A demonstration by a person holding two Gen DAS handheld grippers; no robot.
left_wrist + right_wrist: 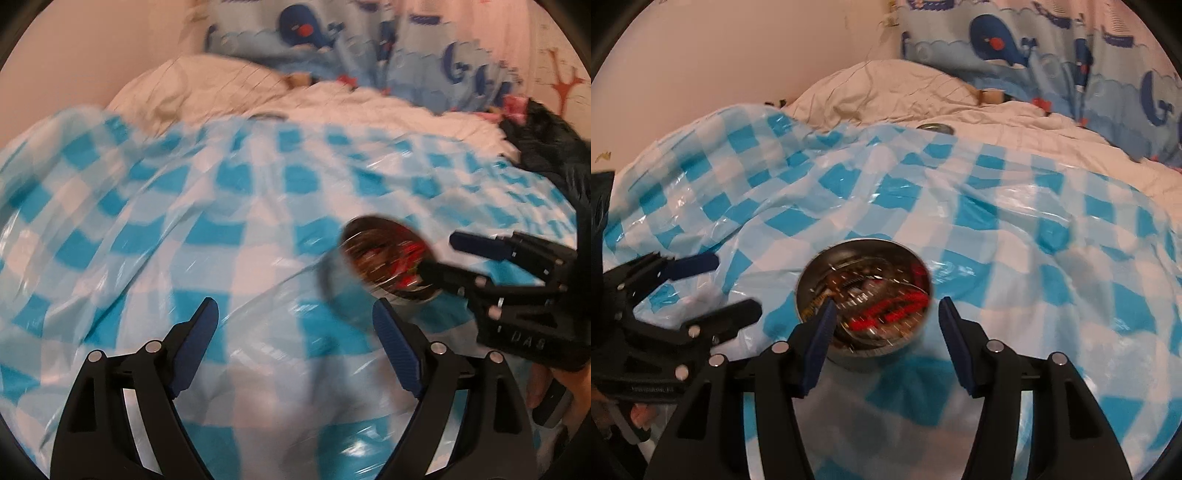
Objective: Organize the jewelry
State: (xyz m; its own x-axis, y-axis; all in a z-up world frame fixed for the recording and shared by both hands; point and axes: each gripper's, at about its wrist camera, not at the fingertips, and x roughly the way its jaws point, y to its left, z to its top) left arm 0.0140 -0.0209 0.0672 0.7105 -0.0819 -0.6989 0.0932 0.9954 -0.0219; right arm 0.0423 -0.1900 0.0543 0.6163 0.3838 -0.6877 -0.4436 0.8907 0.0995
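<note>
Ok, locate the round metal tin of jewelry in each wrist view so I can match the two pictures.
Left wrist view: the round metal tin sits right of centre, blurred, with the right hand-held gripper reaching in over its right side.
Right wrist view: the tin sits at lower centre, just ahead of that gripper's own fingers.
Shared landmark: the blue-and-white checkered plastic sheet under the tin.

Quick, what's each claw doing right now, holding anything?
Left gripper: jaws open, holding nothing.
Right gripper: jaws open, holding nothing, at the tin.
</note>
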